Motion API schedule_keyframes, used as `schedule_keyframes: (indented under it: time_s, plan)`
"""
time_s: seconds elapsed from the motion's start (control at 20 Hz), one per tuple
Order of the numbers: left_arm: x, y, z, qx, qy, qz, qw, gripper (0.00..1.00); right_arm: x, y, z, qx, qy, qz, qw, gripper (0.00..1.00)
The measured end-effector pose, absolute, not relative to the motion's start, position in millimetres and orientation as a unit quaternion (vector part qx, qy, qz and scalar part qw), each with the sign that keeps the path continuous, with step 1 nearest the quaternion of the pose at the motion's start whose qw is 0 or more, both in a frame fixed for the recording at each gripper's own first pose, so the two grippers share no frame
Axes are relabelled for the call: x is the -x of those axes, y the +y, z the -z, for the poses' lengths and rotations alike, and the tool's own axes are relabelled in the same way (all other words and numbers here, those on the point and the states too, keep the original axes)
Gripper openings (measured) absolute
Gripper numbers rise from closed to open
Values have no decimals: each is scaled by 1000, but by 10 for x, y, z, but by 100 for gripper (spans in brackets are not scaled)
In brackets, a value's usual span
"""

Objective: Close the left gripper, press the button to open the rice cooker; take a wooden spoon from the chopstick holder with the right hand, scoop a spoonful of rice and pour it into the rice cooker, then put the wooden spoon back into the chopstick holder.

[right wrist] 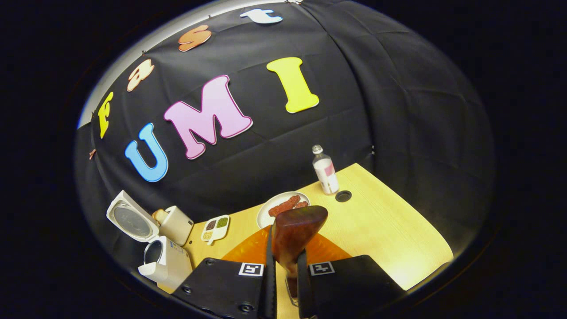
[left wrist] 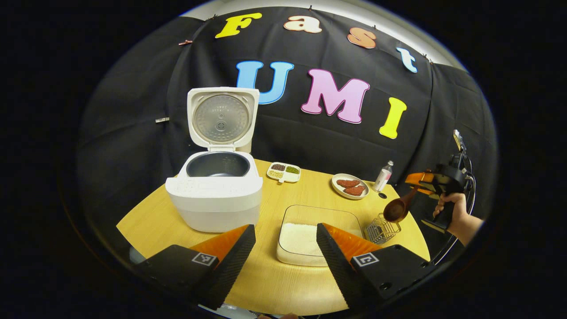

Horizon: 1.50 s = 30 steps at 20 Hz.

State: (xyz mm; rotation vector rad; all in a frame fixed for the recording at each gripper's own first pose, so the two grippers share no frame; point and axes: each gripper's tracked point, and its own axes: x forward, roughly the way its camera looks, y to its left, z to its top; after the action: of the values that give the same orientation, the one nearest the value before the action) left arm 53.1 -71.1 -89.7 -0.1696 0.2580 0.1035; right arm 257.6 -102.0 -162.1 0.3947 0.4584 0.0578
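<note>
Right gripper view has the right hand-held gripper (right wrist: 285,277) pinching the wooden spoon (right wrist: 296,234) by its handle. Left gripper view shows the spoon lifted just above the chopstick holder (left wrist: 382,229), beside the rice dish (left wrist: 310,235); the left hand-held gripper (left wrist: 285,257) is spread. Risk: the handle may twist in the pinch, spilling rice on the counter (left wrist: 155,221) before the open rice cooker (left wrist: 215,195).

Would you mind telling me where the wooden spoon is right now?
In the left gripper view, the wooden spoon is at the right, held by the right gripper just above the wire chopstick holder.
</note>
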Motion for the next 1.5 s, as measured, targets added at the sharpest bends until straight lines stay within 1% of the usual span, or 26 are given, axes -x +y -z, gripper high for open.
schedule_keyframes:
  time_s: [0.15,0.4,0.5,0.6,0.75,0.8,0.85,0.9,1.1,1.25,1.5]
  plan:
    - [-539,-713,830,81,125,-65,987,96,-2535,-1019,1943,-196,257,-26,946,23]
    - [-502,-598,751,102,119,-86,984,96,-2444,-975,2284,-219,289,-17,932,23]
    - [-476,-521,743,104,118,-93,983,96,-2371,-971,2394,-231,304,-13,924,26]
    - [-447,-405,697,101,112,-101,983,96,-2330,-1046,2358,-230,294,-5,928,28]
    - [-438,-210,444,83,78,-113,987,96,-2162,-1158,2313,-217,290,2,932,79]
    - [-456,-134,337,71,66,-117,988,96,-2102,-1202,2287,-211,286,6,935,92]
    - [-489,-78,244,58,56,-118,990,96,-2041,-1263,2284,-203,285,10,937,94]
    - [-530,-15,137,45,48,-120,991,95,-1928,-1302,2287,-192,288,13,938,98]
    - [-745,210,-416,23,22,-128,991,96,-1574,-1539,2168,-139,281,23,949,98]
    - [-954,346,-903,29,-7,-127,991,96,-1303,-1674,2032,-104,271,32,957,99]
    - [-1407,928,-1621,18,-39,-164,986,95,-903,-1680,1776,-108,249,59,961,99]
